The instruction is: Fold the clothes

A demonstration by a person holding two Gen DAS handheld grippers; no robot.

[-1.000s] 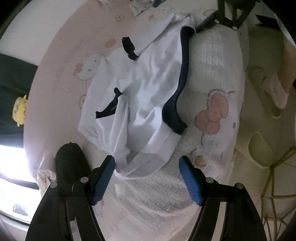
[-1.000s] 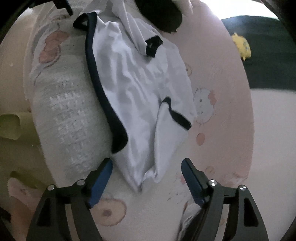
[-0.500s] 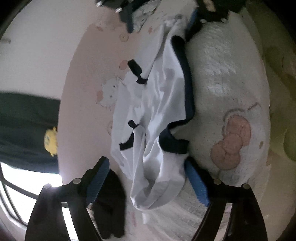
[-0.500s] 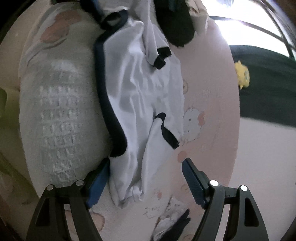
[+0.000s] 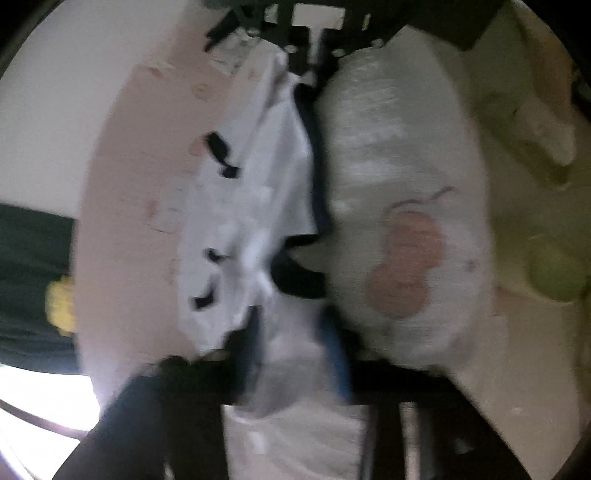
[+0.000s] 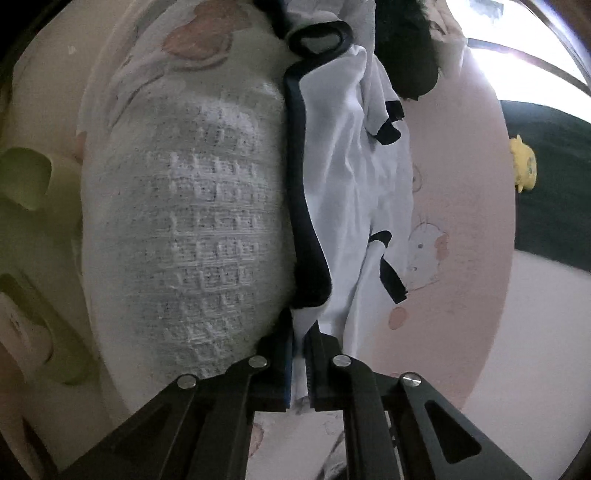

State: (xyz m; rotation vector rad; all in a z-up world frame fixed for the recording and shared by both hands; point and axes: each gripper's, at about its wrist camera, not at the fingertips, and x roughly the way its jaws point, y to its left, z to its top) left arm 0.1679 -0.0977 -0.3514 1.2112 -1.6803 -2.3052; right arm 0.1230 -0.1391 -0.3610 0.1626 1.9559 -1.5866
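In the right wrist view, going from the left edge, pale green slippers (image 6: 26,177) are lying on the floor beside the bed. Next to them a white waffle-textured blanket (image 6: 192,206) with a pink bow print is lying bunched on the pink cartoon-print bedsheet (image 6: 454,295). Against the blanket's right side the white shirt with dark navy trim (image 6: 351,192) is lying stretched out lengthwise, its navy collar band touching the blanket and its 2 navy-cuffed sleeves lying toward the sheet. The right gripper (image 6: 299,369) is clamping the near end of that shirt: its jaws have just been closing, and white cloth is pinched between the blue pads. Further right a dark cloth with a small yellow toy (image 6: 522,168) on it is lying beyond the bed's edge.

The left wrist view is blurred. There the same shirt (image 5: 258,206) is running between the pink sheet on its left and the blanket (image 5: 399,177) on its right. The left gripper (image 5: 295,365) is gripping the shirt's other end; its jaws have just been closing too, with white fabric bunched between them. The right gripper's black frame (image 5: 314,22) is showing at the far end of the shirt, at the top.
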